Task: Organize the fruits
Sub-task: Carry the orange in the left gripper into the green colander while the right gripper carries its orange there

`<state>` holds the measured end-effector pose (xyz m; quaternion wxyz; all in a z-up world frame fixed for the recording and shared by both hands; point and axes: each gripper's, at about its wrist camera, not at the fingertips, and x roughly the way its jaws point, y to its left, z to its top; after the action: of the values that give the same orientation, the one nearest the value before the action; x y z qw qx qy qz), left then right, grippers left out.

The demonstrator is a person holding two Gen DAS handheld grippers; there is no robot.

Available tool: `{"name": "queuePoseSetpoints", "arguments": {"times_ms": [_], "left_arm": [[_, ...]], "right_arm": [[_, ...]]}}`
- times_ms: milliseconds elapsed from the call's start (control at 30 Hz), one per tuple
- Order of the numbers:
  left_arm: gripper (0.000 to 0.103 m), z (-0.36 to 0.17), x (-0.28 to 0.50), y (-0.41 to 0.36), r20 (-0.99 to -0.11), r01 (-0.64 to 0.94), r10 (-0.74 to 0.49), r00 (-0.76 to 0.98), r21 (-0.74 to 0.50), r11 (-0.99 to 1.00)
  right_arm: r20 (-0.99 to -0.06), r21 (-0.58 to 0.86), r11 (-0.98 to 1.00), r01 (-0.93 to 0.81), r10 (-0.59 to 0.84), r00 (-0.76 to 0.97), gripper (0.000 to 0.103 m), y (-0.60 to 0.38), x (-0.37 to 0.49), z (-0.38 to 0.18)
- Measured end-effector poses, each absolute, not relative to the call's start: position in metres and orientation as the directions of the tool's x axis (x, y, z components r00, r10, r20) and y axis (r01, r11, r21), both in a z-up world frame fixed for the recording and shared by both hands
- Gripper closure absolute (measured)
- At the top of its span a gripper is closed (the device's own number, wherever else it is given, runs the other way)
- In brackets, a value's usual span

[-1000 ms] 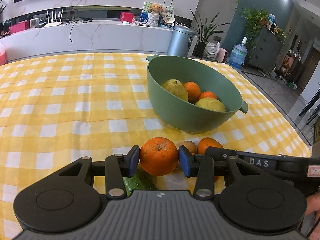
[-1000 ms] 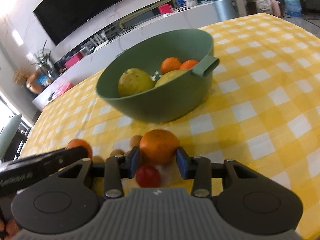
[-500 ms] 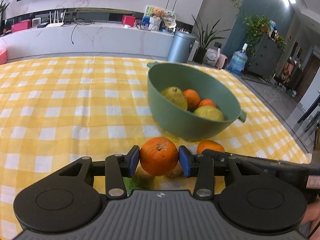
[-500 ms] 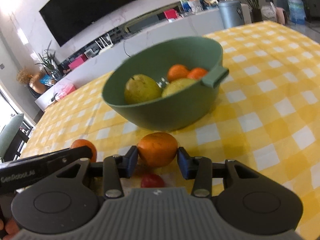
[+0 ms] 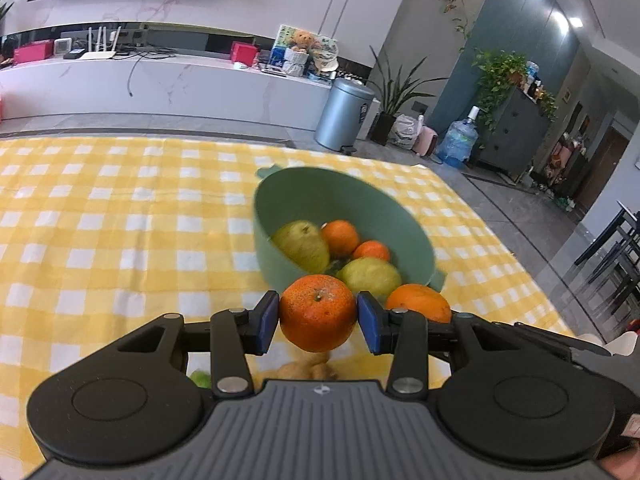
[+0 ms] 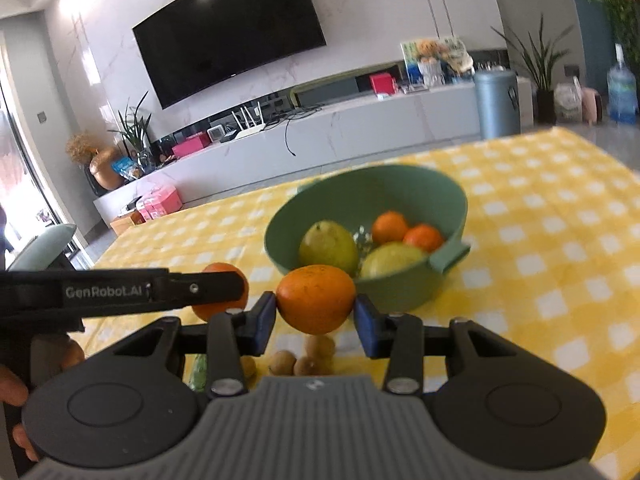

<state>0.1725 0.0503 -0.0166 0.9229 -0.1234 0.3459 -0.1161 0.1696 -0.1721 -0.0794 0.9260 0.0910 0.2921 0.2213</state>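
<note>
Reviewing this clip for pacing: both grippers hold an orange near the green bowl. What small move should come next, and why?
Probably carry both forward over the green bowl before releasing. The left gripper is clamped on an orange and the right gripper on another orange; both are clear of the tablecloth, yet short of the bowl's near rim. The bowl already holds pears and oranges.

Green item [image 5: 200,379] below the held orange [image 5: 318,312] is mostly hidden by gripper body; bowl [image 6: 400,196] rim is blurred.
</note>
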Motion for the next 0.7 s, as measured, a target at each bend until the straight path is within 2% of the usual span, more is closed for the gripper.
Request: {"name": "queuePoseSetpoints", "arguments": {"times_ms": [400, 700], "left_arm": [[0.055, -0.002, 0.234, 0.012, -0.654, 0.19, -0.286, 0.701, -0.215, 0.958], [0.055, -0.014, 0.268, 0.009, -0.692, 0.162, -0.236, 0.682, -0.171, 0.972]], "right_arm": [[-0.535, 0.104, 0.916, -0.388, 0.38, 0.754, 0.064, -0.179, 0.221, -0.058], [-0.577, 0.039, 0.903, -0.428, 0.37, 0.728, 0.064, -0.17, 0.261, -0.068]]}}
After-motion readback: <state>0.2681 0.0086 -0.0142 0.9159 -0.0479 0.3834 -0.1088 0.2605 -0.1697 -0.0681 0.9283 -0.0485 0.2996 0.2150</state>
